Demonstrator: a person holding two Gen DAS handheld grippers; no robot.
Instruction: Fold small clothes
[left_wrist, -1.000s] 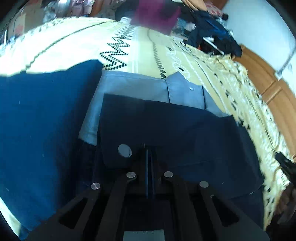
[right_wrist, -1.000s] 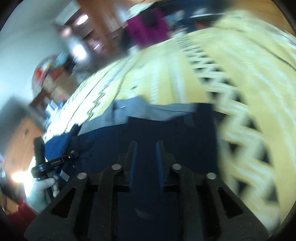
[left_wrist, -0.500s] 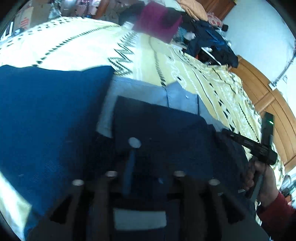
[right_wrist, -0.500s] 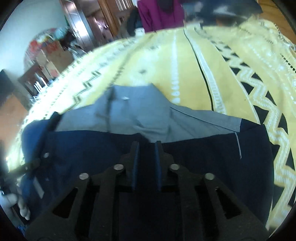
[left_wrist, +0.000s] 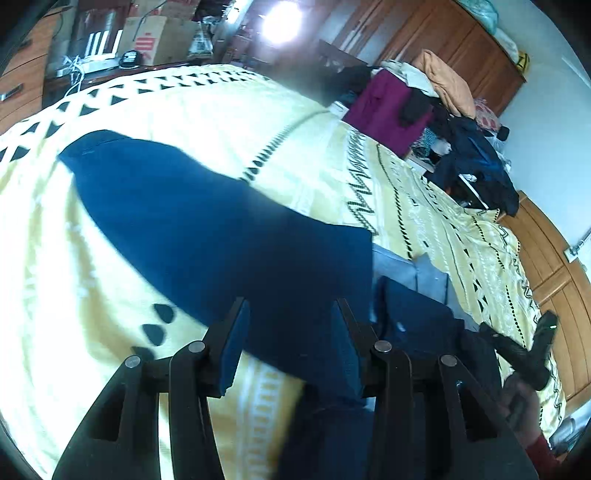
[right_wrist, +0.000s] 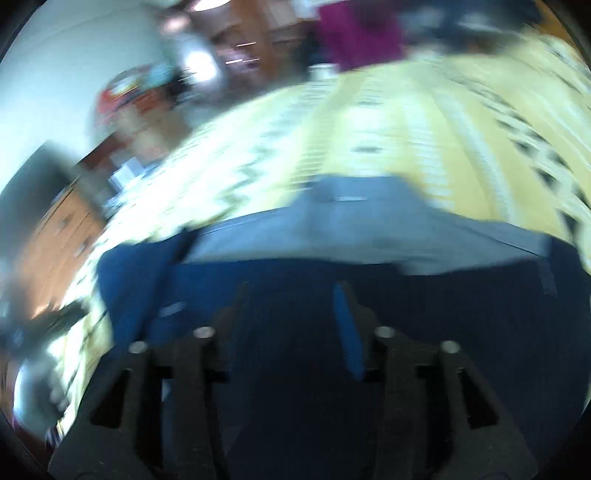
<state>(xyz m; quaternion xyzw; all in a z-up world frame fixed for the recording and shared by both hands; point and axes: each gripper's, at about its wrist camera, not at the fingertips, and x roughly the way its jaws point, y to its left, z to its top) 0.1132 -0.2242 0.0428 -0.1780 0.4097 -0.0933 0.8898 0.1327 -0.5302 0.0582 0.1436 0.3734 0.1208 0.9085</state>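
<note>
Both the left gripper (left_wrist: 290, 334) and the right gripper (right_wrist: 291, 317) are held with fingers spread wide above the navy shirt (left_wrist: 221, 236), which is laid on the yellow bedspread (left_wrist: 221, 122).

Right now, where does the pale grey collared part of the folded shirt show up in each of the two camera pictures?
Left wrist view: the pale grey collared panel sits right of centre, between the outspread blue sleeve and the yellow patterned bedspread.
Right wrist view: the same panel, blurred, runs across the middle above the dark navy fold.
Shared landmark: the magenta garment at the far edge of the bed.
</note>
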